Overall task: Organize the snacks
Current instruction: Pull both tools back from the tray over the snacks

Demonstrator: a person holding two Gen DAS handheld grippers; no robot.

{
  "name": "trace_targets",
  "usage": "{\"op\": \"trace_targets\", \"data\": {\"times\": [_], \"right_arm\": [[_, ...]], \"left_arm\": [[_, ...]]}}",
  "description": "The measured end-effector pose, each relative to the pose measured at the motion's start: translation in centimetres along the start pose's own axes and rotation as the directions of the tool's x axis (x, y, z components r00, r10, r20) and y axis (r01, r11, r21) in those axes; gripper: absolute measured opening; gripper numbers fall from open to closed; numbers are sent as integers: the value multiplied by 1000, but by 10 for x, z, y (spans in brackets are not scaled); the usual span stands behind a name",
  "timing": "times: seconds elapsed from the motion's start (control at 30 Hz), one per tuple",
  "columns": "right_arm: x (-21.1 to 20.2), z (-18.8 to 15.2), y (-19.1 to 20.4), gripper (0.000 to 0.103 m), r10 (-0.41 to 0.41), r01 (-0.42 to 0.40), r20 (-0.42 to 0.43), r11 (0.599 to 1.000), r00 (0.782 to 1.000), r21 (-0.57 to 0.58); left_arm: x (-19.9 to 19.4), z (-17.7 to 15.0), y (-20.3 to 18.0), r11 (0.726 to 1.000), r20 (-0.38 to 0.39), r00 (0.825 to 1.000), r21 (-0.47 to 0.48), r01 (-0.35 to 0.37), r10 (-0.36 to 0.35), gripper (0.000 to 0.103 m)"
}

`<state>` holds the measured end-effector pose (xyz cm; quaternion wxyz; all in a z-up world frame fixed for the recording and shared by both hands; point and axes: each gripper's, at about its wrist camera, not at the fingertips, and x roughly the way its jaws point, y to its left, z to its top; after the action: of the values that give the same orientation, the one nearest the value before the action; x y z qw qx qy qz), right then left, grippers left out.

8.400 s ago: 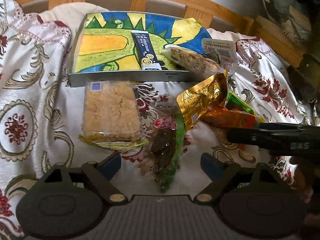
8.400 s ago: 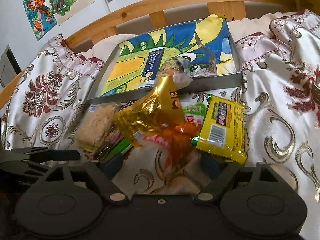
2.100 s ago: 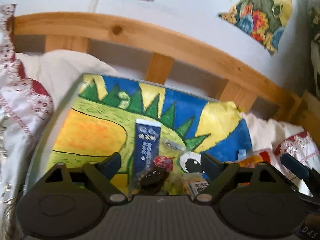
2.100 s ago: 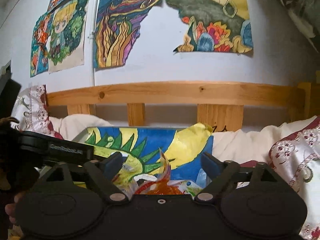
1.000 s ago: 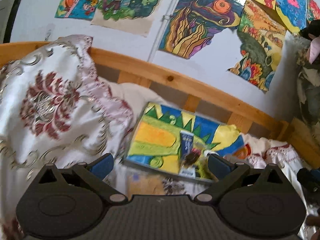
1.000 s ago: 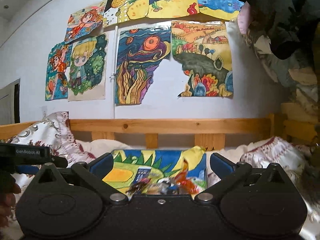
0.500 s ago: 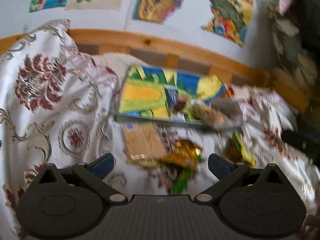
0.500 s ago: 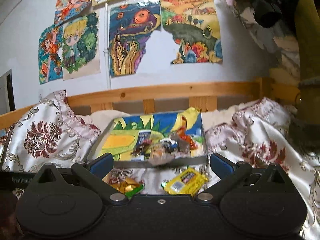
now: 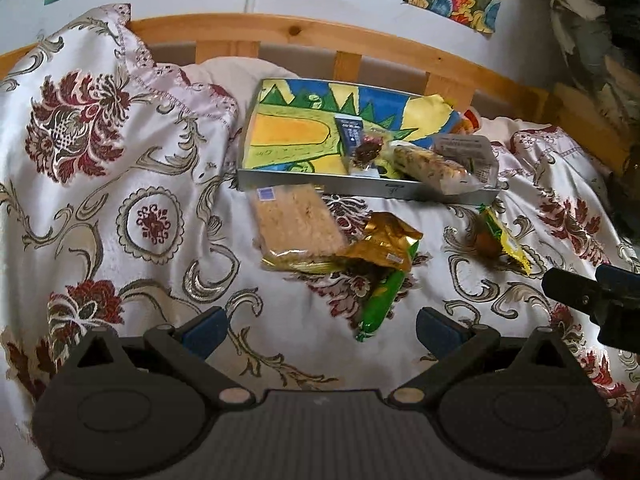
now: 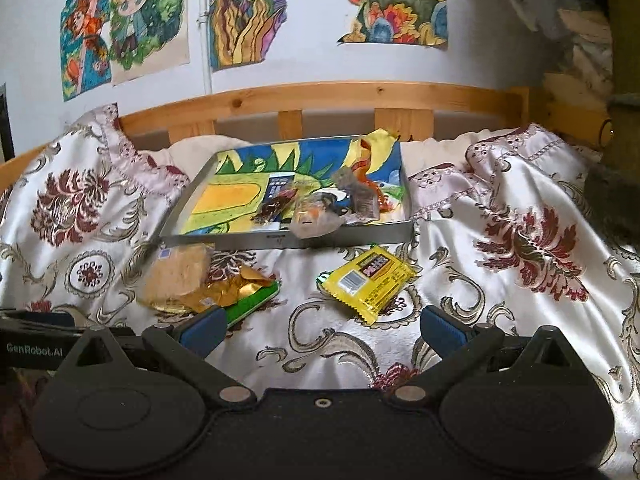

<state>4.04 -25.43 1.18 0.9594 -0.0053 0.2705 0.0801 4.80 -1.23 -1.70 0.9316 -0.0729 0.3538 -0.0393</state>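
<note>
A shallow grey tray (image 9: 360,189) (image 10: 224,238) lined with a dinosaur drawing lies on the bed and holds several snack packs. In front of it lie a rice cracker pack (image 9: 296,222) (image 10: 176,272), a gold foil pack (image 9: 384,240) (image 10: 228,286), a green pack (image 9: 380,300) (image 10: 252,302) and a yellow pack (image 9: 502,240) (image 10: 370,278). My left gripper (image 9: 320,326) is open and empty, just short of the green pack. My right gripper (image 10: 322,328) is open and empty, just short of the yellow pack.
A floral satin cover (image 9: 120,200) (image 10: 520,248) spreads over the bed in folds. A wooden headboard rail (image 9: 360,40) (image 10: 320,98) runs behind the tray. Drawings hang on the wall (image 10: 128,24). The right gripper's body (image 9: 592,292) shows at the left wrist view's right edge.
Both grippers have pulled back from the tray and tilted down toward the bed. The dark pack and orange pack seen earlier between the fingers now lie in the tray.
</note>
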Motion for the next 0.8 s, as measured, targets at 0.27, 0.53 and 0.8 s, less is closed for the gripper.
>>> {"op": "trace_targets", "data": {"times": [0.27, 0.53, 0.8], "right_arm": [[4, 0, 4, 102, 12, -12, -19, 1000, 1000, -14], [4, 1, 4, 102, 23, -23, -17, 1000, 1000, -16], [1, 3, 4, 102, 29, -29, -6, 999, 1000, -14]], "left_arm": [[1, 0, -3, 1000, 3, 1000, 8, -10, 10, 102], [1, 2, -9, 1000, 12, 1000, 11, -7, 7, 102], [1, 2, -16, 1000, 29, 1000, 24, -2, 2, 102]]}}
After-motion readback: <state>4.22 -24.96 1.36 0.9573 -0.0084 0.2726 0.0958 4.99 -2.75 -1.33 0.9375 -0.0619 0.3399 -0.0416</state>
